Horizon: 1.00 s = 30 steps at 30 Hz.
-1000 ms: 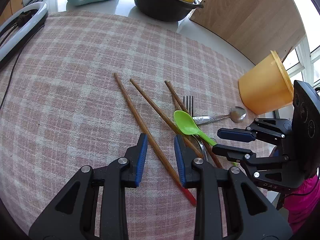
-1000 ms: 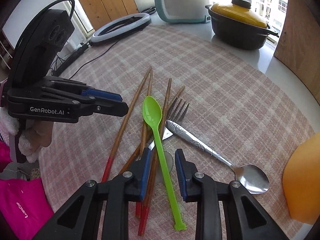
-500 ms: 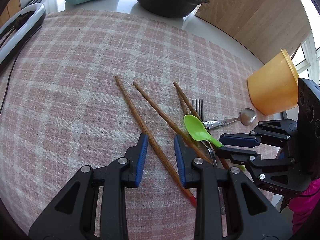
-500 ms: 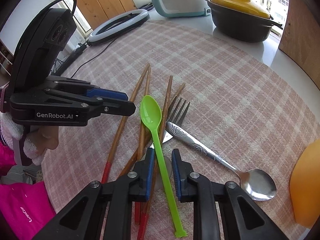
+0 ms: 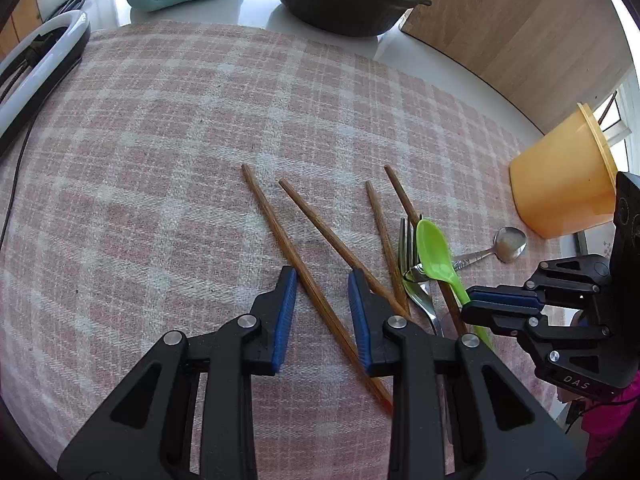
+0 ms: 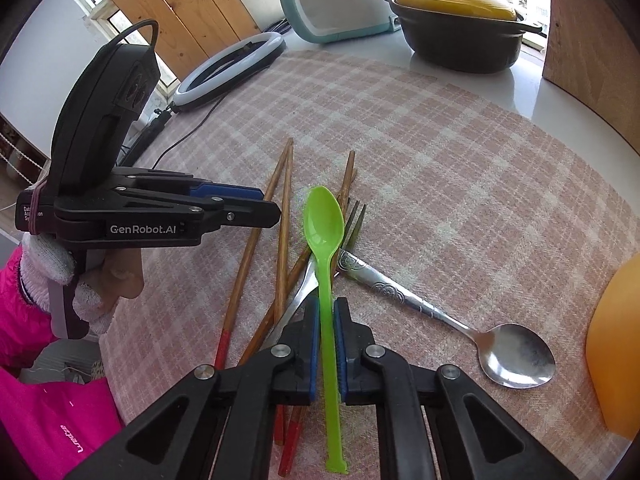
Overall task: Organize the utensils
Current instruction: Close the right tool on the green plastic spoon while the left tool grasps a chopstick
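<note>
My right gripper (image 6: 327, 312) is shut on the handle of a green plastic spoon (image 6: 323, 224), bowl pointing away; the spoon also shows in the left wrist view (image 5: 434, 250) with the right gripper (image 5: 472, 300) around its handle. My left gripper (image 5: 322, 276) is open, its pads either side of one brown chopstick (image 5: 308, 284). Several brown chopsticks with red ends (image 6: 284, 216) lie fanned on the checked cloth. A metal fork (image 6: 352, 216) and a metal spoon (image 6: 516, 356) lie crossed under the green spoon.
An orange plastic cup (image 5: 560, 184) lies on its side at the cloth's right edge. A black pot with a yellow lid (image 6: 456, 28), a teal appliance (image 6: 340, 0) and a ring light (image 6: 228, 68) stand at the back. A wooden board (image 5: 520, 28) leans at far right.
My right gripper has closed onto the green spoon's handle. My left gripper has moved forward along the chopstick and stays open.
</note>
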Available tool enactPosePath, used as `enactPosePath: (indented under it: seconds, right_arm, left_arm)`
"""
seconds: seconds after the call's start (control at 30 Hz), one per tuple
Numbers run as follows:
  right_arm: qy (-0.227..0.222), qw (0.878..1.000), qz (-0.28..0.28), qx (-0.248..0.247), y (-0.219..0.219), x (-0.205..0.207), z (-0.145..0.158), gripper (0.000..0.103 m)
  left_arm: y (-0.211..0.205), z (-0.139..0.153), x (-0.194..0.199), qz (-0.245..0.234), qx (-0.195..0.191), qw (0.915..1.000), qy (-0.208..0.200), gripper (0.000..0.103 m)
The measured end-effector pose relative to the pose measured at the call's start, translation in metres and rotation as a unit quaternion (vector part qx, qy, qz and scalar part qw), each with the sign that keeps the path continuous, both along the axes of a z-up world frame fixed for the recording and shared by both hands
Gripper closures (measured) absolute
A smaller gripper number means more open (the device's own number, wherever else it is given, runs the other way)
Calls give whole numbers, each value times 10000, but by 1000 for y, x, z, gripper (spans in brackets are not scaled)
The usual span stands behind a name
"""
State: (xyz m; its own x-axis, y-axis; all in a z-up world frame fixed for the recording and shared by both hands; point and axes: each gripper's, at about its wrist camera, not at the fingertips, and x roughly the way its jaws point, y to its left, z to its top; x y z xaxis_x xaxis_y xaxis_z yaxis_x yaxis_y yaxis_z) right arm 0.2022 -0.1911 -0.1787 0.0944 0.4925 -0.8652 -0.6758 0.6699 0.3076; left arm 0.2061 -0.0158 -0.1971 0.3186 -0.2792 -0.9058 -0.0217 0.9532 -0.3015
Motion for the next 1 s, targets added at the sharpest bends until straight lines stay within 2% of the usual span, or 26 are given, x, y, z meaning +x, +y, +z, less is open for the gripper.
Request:
enactPosePath:
  seconds: [0.07, 0.1, 0.57, 0.67, 0.7, 0.77, 0.8, 0.9, 0.93, 1.0]
  right_arm:
    - [14, 10000, -51, 12, -2, 1, 1, 98]
    - [25, 10000, -77, 15, -3, 1, 1, 98]
    - [136, 9995, -238, -172, -9, 3, -5, 98]
    - [175, 9994, -210, -209, -6, 4, -5, 96]
    - [187, 9994, -192, -222, -4, 5, -5, 96]
    - [191, 9992, -184, -283, -3, 6, -5, 94]
    - [206, 9991, -194, -321, -1, 7, -6, 90]
    - [302, 9986, -211, -368, 0, 11, -10, 85]
    - [324, 9987, -226, -334, 1, 13, -10, 86]
    - [333, 9985, -258, -337, 1, 14, -11, 97]
  left_arm:
    - [-2, 0, 3, -20, 74, 10000, -35, 80]
    - [-3, -1, 4, -36, 194, 9998, -65, 91]
    - [11, 3, -6, -399, 230, 9989, -21, 93]
    - [8, 4, 0, -451, 292, 9985, 131, 87]
    - [6, 4, 2, -472, 271, 9984, 166, 82]
    - [-3, 4, 5, -568, 434, 9974, 79, 79]
    - [-7, 4, 4, -624, 544, 9966, -16, 79]
    - [-13, 4, 2, -720, 799, 9940, -210, 90]
    - [-11, 4, 2, -698, 751, 9945, -227, 90]
    - [-6, 3, 3, -586, 593, 9963, -188, 94]
